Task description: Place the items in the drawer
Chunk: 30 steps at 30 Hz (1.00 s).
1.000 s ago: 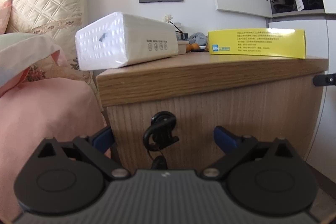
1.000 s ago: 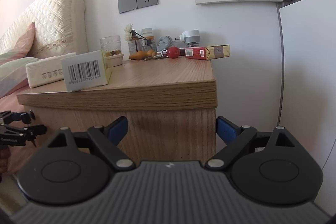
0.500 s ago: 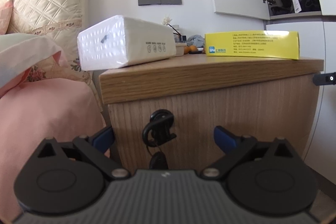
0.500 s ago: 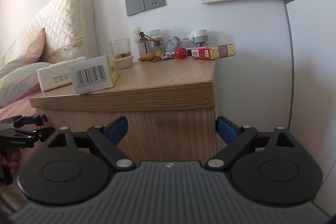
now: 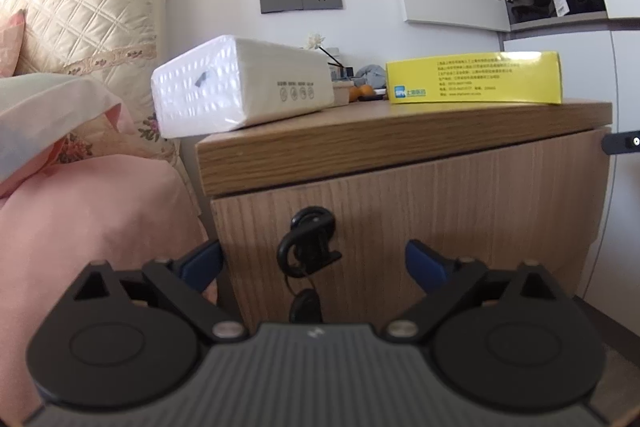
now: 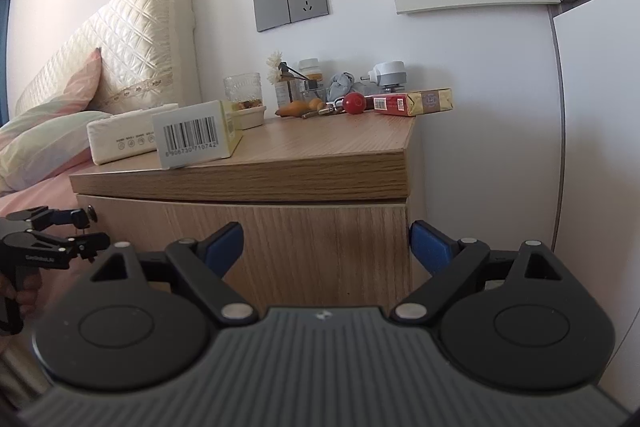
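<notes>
A wooden nightstand (image 5: pixel 400 143) (image 6: pixel 280 167) has a shut drawer front (image 5: pixel 440 211) with a black ring handle (image 5: pixel 310 239) and a key below it. On top lie a white tissue pack (image 5: pixel 240 91) (image 6: pixel 120 141) and a yellow box (image 5: pixel 476 79) whose barcode end (image 6: pixel 192 139) faces the right wrist view. My left gripper (image 5: pixel 312 263) is open, its blue fingertips on either side of the handle, a little short of it. My right gripper (image 6: pixel 326 247) is open and empty before the nightstand's right corner. The left gripper also shows in the right wrist view (image 6: pixel 86 231).
A bed with a pink sheet (image 5: pixel 92 219) and pillows stands left of the nightstand. At the back of the top are a glass (image 6: pixel 242 91), small bottles, a red ball (image 6: pixel 354 103) and a cigarette pack (image 6: pixel 412 101). A white wardrobe (image 6: pixel 596 127) stands right.
Both grippers have risen slightly, so more of the nightstand's top shows. The left gripper has moved a little closer to the handle. Both stay open.
</notes>
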Available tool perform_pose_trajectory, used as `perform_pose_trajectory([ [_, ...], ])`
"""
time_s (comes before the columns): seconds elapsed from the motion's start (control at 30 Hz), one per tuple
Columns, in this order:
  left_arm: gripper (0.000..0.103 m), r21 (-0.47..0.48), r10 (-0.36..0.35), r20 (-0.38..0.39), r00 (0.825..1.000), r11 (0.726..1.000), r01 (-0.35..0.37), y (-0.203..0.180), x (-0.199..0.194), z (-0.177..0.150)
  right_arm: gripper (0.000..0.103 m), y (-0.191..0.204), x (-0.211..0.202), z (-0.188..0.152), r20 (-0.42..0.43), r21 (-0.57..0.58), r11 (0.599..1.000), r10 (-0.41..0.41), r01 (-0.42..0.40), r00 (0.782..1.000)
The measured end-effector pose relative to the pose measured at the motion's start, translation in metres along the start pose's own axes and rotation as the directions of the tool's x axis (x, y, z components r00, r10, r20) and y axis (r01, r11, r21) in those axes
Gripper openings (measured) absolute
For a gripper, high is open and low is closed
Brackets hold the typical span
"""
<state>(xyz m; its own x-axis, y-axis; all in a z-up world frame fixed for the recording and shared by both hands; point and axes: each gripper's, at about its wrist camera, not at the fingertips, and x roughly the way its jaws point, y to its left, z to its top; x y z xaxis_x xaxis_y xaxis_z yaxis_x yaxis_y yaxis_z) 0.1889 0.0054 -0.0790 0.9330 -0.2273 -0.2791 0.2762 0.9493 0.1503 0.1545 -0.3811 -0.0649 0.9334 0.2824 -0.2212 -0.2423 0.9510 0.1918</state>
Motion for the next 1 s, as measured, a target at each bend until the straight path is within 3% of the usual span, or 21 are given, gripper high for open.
perform_pose_trajectory([
  [0.53, 0.101, 0.014, -0.006, -0.018, 1.0, 1.0, 0.006, -0.001, 0.013, -0.003, 0.093, 0.007, 0.018, -0.003, -0.003, -0.02, 0.997, -0.076, 0.076, 0.997],
  [0.7, 0.1, 0.007, -0.027, -0.016, 1.0, 1.0, 0.027, 0.003, 0.01, -0.002, 0.094, -0.001, 0.015, -0.001, -0.004, 0.026, 0.999, -0.036, 0.036, 0.999],
  [1.0, 0.1, 0.01, -0.018, -0.006, 1.0, 1.0, 0.018, 0.0, 0.002, -0.003, 0.094, -0.004, 0.007, -0.002, -0.005, -0.014, 1.0, 0.005, -0.005, 1.0],
])
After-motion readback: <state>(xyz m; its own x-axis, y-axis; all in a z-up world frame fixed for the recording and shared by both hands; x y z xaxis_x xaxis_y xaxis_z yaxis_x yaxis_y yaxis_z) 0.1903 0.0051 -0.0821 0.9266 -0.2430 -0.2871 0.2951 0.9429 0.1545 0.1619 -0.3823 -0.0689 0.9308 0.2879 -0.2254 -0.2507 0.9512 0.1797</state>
